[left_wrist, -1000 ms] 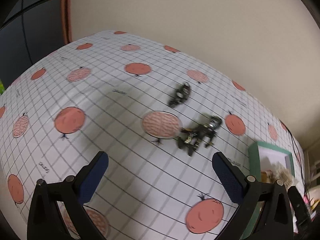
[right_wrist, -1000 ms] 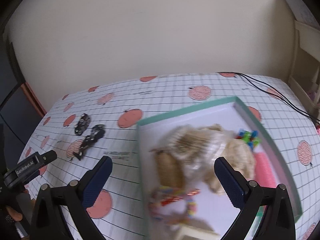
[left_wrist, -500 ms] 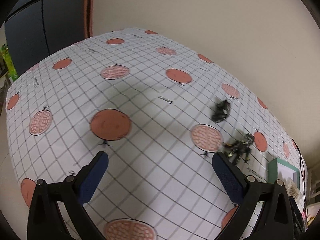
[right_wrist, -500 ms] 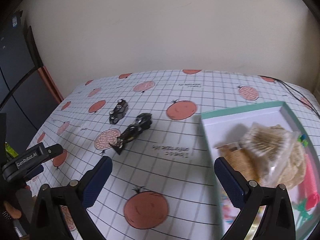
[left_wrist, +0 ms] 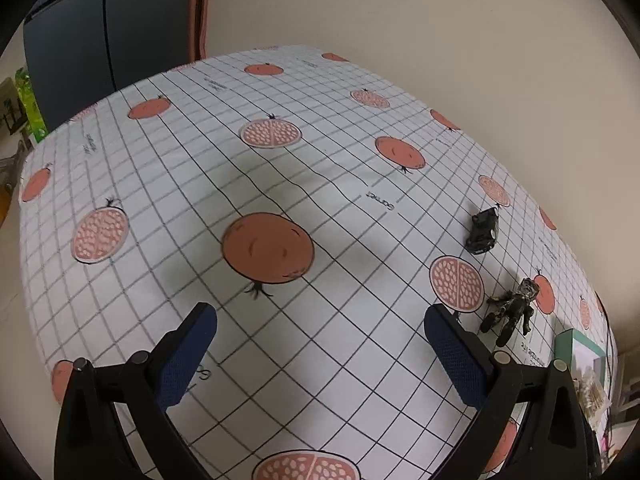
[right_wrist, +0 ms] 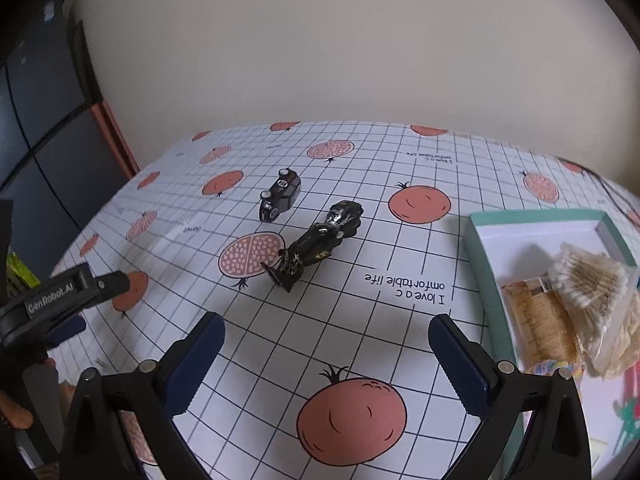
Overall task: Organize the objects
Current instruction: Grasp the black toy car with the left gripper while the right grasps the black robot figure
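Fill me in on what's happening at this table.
A person is tidying with a hand-held gripper in each hand. Both the left hand-held gripper and the right hand-held gripper are open and empty. A toy car and a toy motorcycle lie on the tablecloth, outside the teal box.

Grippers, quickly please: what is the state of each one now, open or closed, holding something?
Left gripper: open, holding nothing, above the tablecloth.
Right gripper: open, holding nothing, above the tablecloth.
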Demonstrator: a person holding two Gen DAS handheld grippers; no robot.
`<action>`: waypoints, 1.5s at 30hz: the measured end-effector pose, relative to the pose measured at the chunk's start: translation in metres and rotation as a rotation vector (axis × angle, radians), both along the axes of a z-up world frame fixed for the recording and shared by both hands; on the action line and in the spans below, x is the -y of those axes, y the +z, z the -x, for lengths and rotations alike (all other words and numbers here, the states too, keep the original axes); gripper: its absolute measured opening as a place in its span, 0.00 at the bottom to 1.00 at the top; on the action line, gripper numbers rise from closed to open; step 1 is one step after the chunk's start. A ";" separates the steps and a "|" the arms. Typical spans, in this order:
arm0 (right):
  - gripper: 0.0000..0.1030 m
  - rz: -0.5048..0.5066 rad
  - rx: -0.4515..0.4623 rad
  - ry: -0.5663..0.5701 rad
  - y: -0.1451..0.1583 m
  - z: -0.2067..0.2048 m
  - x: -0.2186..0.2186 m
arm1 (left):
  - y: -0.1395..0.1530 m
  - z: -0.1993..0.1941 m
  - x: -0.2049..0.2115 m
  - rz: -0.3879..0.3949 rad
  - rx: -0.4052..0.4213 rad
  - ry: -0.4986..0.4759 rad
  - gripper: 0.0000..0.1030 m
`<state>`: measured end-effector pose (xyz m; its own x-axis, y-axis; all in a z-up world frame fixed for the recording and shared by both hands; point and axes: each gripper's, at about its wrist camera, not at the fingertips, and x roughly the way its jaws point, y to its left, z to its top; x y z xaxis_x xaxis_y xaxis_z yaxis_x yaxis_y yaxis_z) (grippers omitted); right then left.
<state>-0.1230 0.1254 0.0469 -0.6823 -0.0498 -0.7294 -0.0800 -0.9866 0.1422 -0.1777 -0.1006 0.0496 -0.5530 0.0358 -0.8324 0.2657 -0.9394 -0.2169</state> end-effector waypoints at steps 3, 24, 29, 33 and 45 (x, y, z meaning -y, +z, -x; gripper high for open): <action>1.00 -0.005 0.011 0.007 -0.005 0.004 0.003 | -0.005 0.003 -0.004 -0.004 -0.001 -0.015 1.00; 1.00 -0.023 0.054 -0.013 -0.017 0.057 -0.008 | -0.015 0.059 -0.027 -0.004 -0.073 -0.122 1.00; 1.00 0.018 0.070 -0.043 -0.018 0.077 -0.012 | -0.018 0.077 -0.040 -0.029 -0.080 -0.181 1.00; 1.00 0.006 0.088 -0.037 -0.025 0.088 -0.008 | -0.019 0.089 -0.047 -0.052 -0.084 -0.199 1.00; 0.99 -0.003 0.118 -0.014 -0.040 0.107 -0.012 | -0.018 0.127 -0.082 -0.072 -0.075 -0.337 1.00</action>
<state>-0.2301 0.1375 0.0064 -0.5925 -0.0384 -0.8046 -0.1097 -0.9857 0.1278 -0.3048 -0.0181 0.0312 -0.5595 0.2838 -0.7788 -0.0763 -0.9532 -0.2925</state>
